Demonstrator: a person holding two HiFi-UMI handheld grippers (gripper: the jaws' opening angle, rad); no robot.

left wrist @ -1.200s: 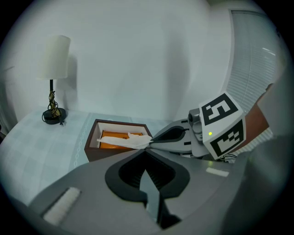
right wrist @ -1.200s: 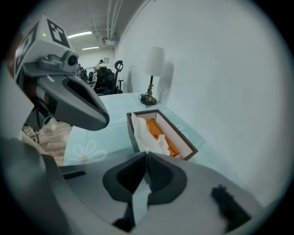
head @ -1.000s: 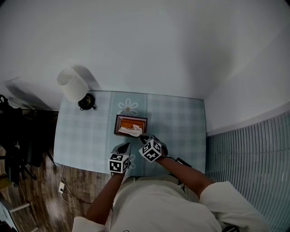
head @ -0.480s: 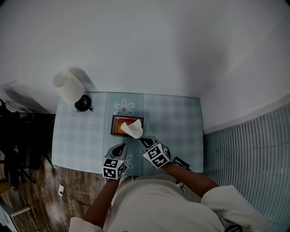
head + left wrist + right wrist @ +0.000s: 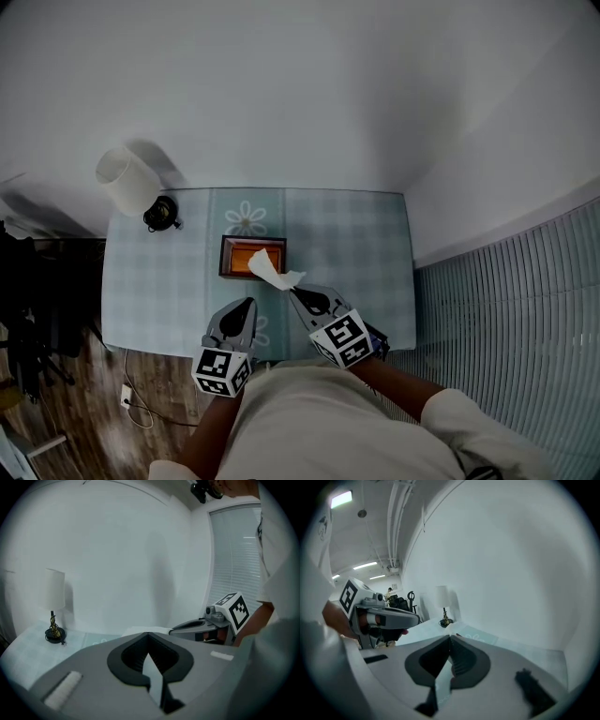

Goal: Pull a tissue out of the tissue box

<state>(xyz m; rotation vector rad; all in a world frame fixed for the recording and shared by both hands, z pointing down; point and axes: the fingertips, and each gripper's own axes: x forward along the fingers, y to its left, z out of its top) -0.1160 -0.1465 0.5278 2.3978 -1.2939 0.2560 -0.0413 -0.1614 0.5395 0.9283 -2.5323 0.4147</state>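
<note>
The brown tissue box (image 5: 246,255) with an orange top stands in the middle of the checked table (image 5: 347,239). A white tissue (image 5: 270,272) hangs above the box's near right corner, with my right gripper (image 5: 292,291) shut on its end. I cannot tell whether its far end still touches the box's opening. In the left gripper view the tissue (image 5: 143,631) shows as a flat white sheet in front of the right gripper (image 5: 174,630). My left gripper (image 5: 248,305) hovers near the table's front edge, left of the right one, shut with nothing in it.
A table lamp (image 5: 127,180) with a white shade stands at the table's far left corner. A white wall runs behind the table. Window blinds (image 5: 506,319) are on the right, and wooden floor with a cable (image 5: 131,398) on the left.
Both grippers have risen towards the camera. The right one has drawn the tissue up and out from the box's top; the tissue now hangs stretched above the box.
</note>
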